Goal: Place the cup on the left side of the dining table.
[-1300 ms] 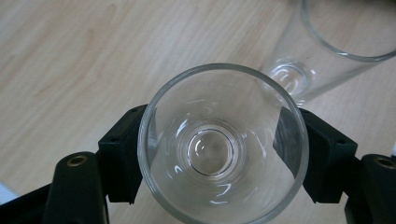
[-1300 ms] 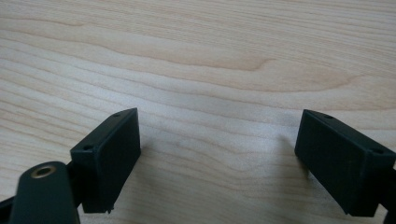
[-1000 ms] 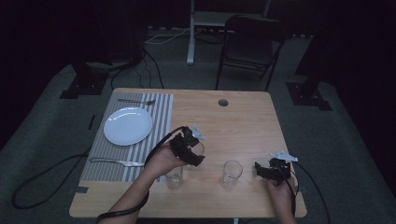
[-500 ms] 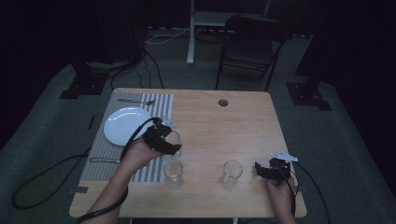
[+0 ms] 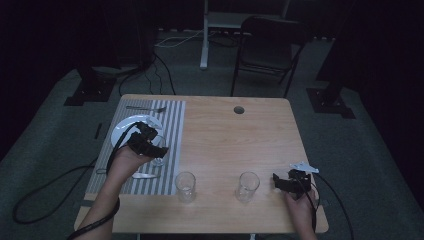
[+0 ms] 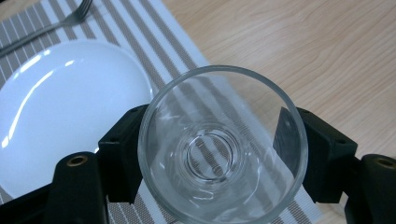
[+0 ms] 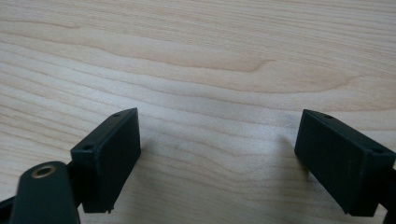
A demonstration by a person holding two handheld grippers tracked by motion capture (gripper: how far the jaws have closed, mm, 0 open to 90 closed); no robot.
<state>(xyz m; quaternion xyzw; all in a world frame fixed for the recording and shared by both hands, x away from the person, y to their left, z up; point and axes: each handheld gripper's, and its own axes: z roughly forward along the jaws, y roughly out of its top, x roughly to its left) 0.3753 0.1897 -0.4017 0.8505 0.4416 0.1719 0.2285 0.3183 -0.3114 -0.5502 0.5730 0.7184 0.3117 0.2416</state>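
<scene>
My left gripper (image 5: 156, 149) is shut on a clear drinking glass (image 5: 160, 156), held upright over the striped placemat (image 5: 172, 130), just right of the white plate (image 5: 125, 129). In the left gripper view the glass (image 6: 205, 79) sits between both black jaws of that gripper (image 6: 212, 156), with the plate (image 6: 60, 107) to its left. Two more clear glasses (image 5: 185, 186) (image 5: 248, 186) stand on the bare wood near the front edge. My right gripper (image 5: 281, 182) rests low near the front right corner, open, right of the second glass. Its jaws stand wide apart over bare wood (image 7: 219, 158).
A fork (image 5: 145, 108) lies at the far end of the placemat, also in the left gripper view (image 6: 70, 18). Another piece of cutlery (image 5: 142, 175) lies at its near end. The wooden table (image 5: 240, 135) has a round hole (image 5: 239, 109). A chair (image 5: 267, 45) stands beyond it.
My left gripper has carried its glass leftward from the table's middle to over the placemat beside the plate. The right gripper and the two standing glasses have not moved.
</scene>
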